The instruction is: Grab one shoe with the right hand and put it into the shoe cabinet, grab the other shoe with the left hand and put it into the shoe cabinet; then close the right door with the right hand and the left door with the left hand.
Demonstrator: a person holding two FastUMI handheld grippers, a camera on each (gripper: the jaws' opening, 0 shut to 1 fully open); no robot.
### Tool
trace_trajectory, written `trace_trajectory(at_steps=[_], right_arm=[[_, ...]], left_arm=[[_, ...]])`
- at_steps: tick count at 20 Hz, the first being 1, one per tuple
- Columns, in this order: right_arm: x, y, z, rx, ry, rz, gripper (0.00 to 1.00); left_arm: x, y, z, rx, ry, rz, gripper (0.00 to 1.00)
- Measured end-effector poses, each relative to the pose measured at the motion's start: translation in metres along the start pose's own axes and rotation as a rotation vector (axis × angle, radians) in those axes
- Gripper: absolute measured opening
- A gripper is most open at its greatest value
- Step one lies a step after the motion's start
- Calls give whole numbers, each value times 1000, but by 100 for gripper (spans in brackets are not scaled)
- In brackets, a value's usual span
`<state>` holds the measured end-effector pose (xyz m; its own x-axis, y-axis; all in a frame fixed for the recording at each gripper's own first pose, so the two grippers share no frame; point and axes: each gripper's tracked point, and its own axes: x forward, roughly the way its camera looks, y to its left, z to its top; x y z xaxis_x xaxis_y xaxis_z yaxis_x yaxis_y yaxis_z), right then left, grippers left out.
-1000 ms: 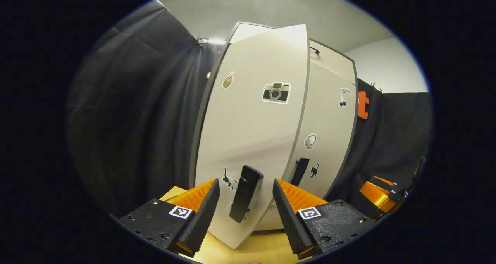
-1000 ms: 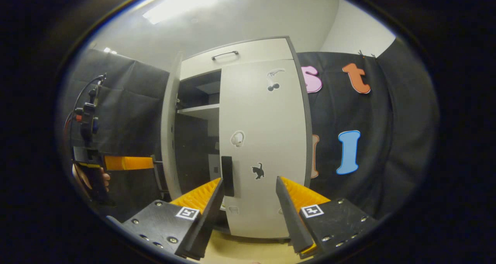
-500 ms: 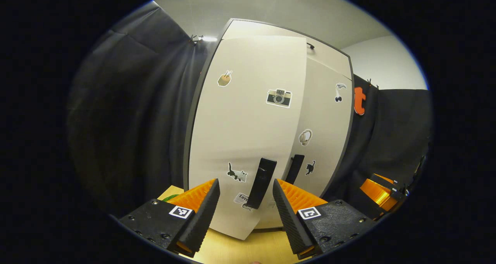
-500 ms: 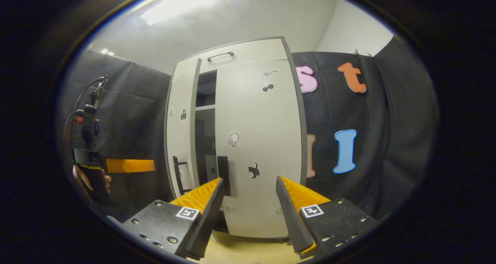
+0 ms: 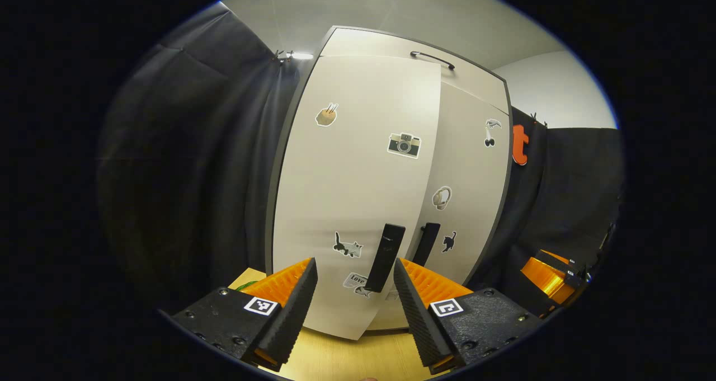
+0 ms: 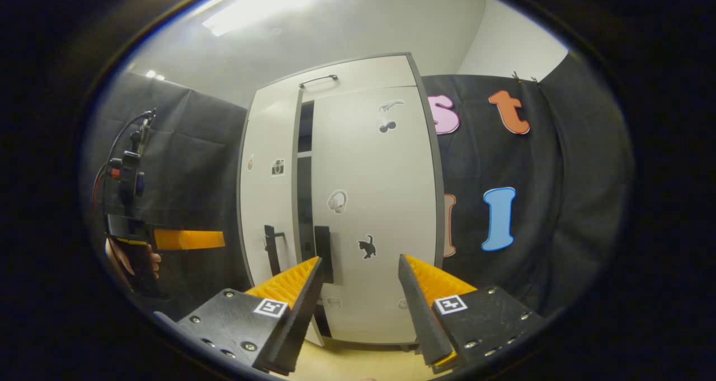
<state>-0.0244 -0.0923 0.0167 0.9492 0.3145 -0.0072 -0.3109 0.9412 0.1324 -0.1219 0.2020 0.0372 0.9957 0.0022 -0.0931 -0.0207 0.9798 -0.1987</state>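
White shoe cabinet (image 6: 369,213) almost shut.
Right door (image 6: 380,230) is closed; left door (image 5: 352,202) is left ajar. Left gripper (image 5: 355,291) and right gripper (image 6: 358,291) are spread, nothing held.

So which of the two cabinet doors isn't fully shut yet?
The left door, the one with the camera sticker. In the right gripper view a dark gap separates it from the right door, which sits flush with the cabinet.

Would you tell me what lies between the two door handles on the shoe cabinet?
In the right gripper view, a narrow dark gap separates the left door handle from the right door handle; the left door is ajar.
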Motion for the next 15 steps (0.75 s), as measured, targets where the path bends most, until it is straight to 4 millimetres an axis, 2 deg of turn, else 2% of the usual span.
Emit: trace_trajectory(at_steps=[3,4,7,8,9,12,13,14,15], right_arm=[[-1,-2,-1,-4,1,-2,80],[-1,-2,-1,-4,1,-3,80],[-3,-3,-2,1,3,-3,80],[-3,-3,-2,0,3,-3,80],[-3,-3,-3,-1,4,-4,80],[-3,-4,-4,-1,6,-4,80],[-3,-4,-4,0,4,-4,80],[-3,-4,-4,1,4,-4,80],[-3,-4,-4,0,3,-4,80]], left_arm=[[-2,1,0,-1,3,3,79],[-3,1,-1,-2,4,5,84],[-5,2,-1,-2,5,10,84],[-7,2,-2,-2,6,12,78],[-7,3,-2,-1,9,14,84],[-11,4,-4,-1,18,21,84],[-11,4,-4,-2,19,21,79],[-12,4,-4,-2,19,22,84],[-12,4,-4,-2,19,22,84]])
